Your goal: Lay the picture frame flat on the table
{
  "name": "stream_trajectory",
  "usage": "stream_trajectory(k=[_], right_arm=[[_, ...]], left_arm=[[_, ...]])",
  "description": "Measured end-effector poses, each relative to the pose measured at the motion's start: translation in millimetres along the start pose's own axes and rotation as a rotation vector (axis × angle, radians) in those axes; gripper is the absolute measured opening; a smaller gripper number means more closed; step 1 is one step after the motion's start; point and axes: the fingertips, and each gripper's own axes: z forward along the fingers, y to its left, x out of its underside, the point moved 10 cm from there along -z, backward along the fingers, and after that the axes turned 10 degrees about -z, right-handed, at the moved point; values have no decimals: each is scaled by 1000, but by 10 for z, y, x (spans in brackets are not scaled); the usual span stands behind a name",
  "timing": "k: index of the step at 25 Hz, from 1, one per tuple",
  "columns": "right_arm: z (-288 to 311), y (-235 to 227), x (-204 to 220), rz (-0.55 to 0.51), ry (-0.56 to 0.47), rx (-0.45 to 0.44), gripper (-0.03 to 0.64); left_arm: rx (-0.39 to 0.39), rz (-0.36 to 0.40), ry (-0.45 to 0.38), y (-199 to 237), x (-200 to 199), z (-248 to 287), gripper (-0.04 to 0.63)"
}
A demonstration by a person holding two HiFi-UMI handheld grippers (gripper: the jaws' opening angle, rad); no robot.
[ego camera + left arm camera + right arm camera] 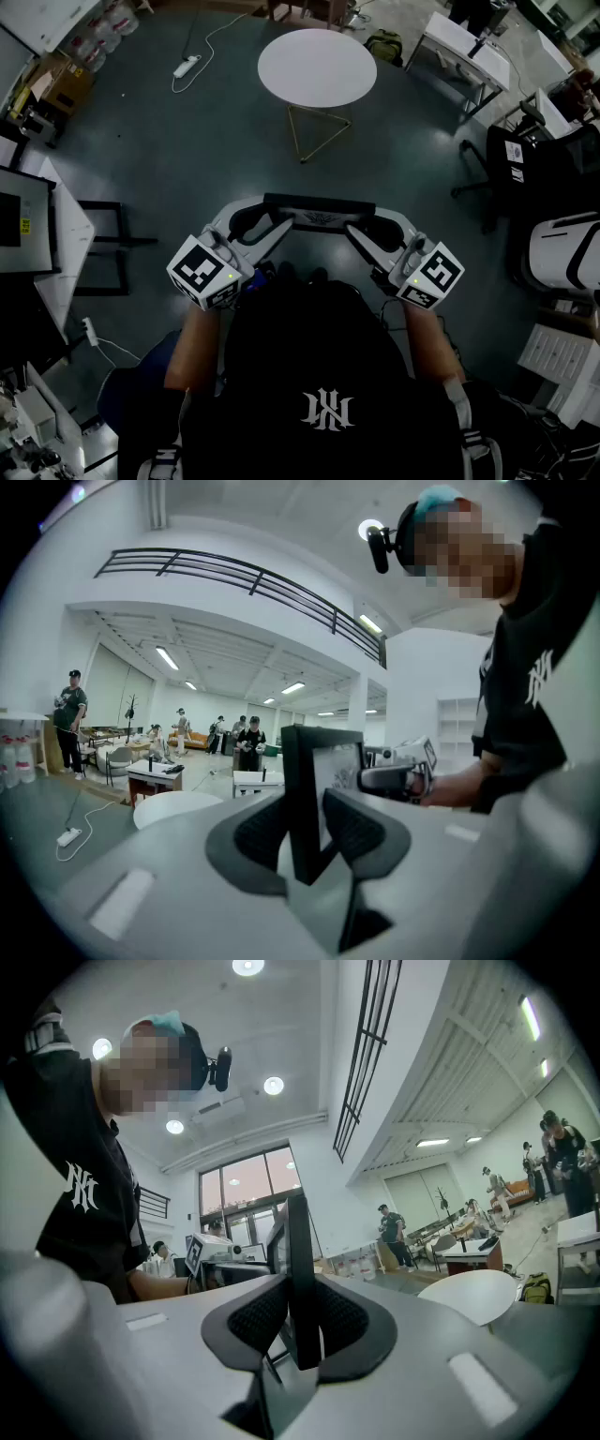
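A dark grey-blue floor [187, 141] is seen from the head view, with a round white table [317, 67] on a thin metal base standing on it and office desks [464, 42] set off to the table's right. The picture frame [319, 201] is not on the table: it is held upright in the air well short of it, on the person's side, and is seen edge-on as a dark bar. Both forearms [192, 347] are stretched forward from the body with the elbows bent. The left gripper [262, 228] and the right gripper [373, 232] are turned inward toward each other, one at each end of the frame. In the left gripper view, the jaws are partly closed and the dark pads are pressed on the frame's black side edge; the table is seen low beyond the jaws at the left, with people standing far behind it. In the right gripper view, the pads are clamped on the frame's opposite edge, narrower than the left pair, and the table lies beyond them at the right.
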Motion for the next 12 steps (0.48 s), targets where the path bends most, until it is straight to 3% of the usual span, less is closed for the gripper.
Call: stream_trajectory(k=[12], right_arm=[[-9,5,49,26,-13,9,81]], left_arm=[[1,18,-4,-35,13,1,121]])
